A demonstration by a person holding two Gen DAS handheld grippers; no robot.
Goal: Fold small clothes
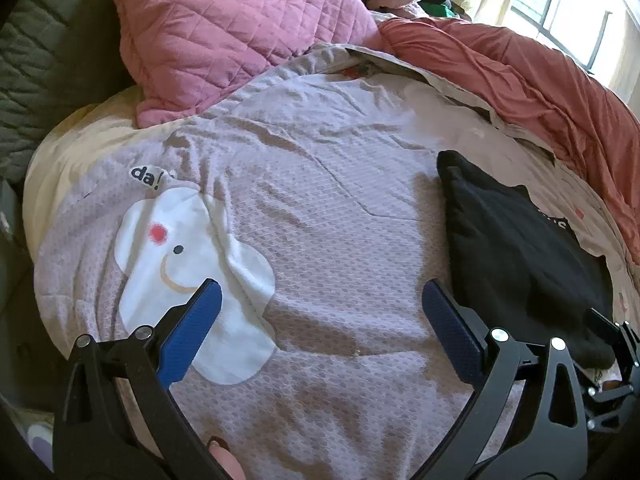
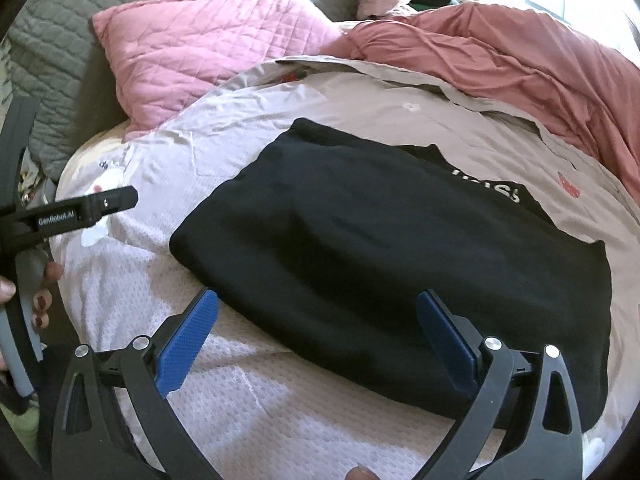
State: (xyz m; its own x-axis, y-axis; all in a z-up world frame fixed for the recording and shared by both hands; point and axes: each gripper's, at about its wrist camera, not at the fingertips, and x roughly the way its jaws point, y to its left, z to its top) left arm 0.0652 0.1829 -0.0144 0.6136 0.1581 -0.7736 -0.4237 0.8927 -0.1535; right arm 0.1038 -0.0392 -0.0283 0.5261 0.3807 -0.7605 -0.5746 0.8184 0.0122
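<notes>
A black garment [image 2: 392, 248] with white lettering lies folded flat on the pale lilac bed cover [image 2: 248, 408]. My right gripper [image 2: 316, 300] is open just above its near edge, nothing between the blue pads [image 2: 188, 340]. In the left wrist view the same black garment [image 1: 516, 248] lies to the right. My left gripper [image 1: 320, 292] hovers open over the bed cover [image 1: 320, 208], beside a white elephant print [image 1: 188, 264]. The left gripper's body [image 2: 72, 210] and the hand holding it show at the right wrist view's left edge.
A pink quilted pillow [image 1: 224, 28] leans at the head of the bed against a grey quilted headboard [image 1: 44, 64]. A rumpled coral blanket [image 1: 540, 76] runs along the far right. A bright window [image 1: 568, 4] is behind it.
</notes>
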